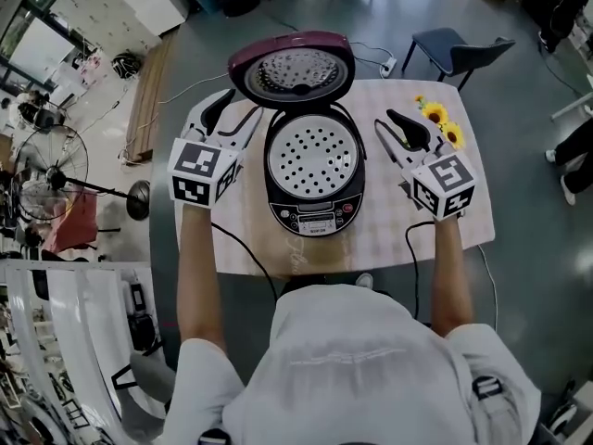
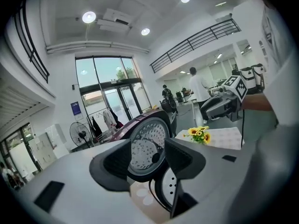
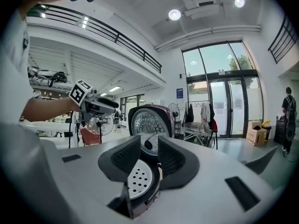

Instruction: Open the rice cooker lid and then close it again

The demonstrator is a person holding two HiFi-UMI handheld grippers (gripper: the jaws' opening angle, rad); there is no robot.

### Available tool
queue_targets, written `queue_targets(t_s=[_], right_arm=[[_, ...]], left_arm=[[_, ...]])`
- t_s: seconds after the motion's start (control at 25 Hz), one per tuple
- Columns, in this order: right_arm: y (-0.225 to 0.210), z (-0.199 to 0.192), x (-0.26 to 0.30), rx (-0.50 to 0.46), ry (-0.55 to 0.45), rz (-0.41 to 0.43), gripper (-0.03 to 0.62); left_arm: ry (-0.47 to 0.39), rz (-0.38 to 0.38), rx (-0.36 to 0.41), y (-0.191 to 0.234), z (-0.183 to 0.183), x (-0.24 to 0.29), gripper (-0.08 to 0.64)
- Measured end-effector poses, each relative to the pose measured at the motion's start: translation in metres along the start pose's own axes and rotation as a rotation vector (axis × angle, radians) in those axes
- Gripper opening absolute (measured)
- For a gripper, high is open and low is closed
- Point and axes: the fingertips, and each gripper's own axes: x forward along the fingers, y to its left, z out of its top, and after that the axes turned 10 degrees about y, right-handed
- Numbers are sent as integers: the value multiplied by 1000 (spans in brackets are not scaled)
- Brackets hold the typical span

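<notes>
the rice cooker [image 1: 312, 179] sits mid-table on the checked cloth of the table [image 1: 389, 235], w/ its control panel [image 1: 315, 219] facing you. its lid [image 1: 292, 70] is fully up, hinged at the far side, shiny dimpled underside turned toward you. inside the body a white perforated plate [image 1: 312, 158] shows.

your left tongs [image 1: 233, 117] hang close by the cooker's left flank, tips aimed toward the far side near the lid hinge; can't tell if the inner tip brushes the body. in the left gripper view the jaws stand wide apart w/ nothing btw them; the lid & pot rim only show through the gap, further off.

your right tongs [image 1: 397, 137] are on the cooker's right side, a little apart from it, over the cloth. right gripper view: jaws apart w/ a narrower gap, pads pressing on nothing; lid & perforated plate are seen past them.

sunflowers [image 1: 442, 123] lie at the far right corner of the table, just beyond the right tongs. a dark chair [image 1: 454, 49] stands past that corner, & a fan [image 1: 51, 170] stands on the floor off to your left.
</notes>
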Motion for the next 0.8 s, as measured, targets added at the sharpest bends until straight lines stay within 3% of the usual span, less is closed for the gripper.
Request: queue_targets(t_s=[0.28, 0.56, 0.8], right_arm=[[4, -8, 16, 40, 52, 0, 165], [9, -25, 28, 59, 96, 6, 158], [10, -34, 33, 52, 121, -24, 146]], left_arm=[[-7, 10, 102, 34, 23, 28, 254], [61, -52, 268, 47, 23, 64, 285], [84, -122, 331, 53, 21, 87, 305]])
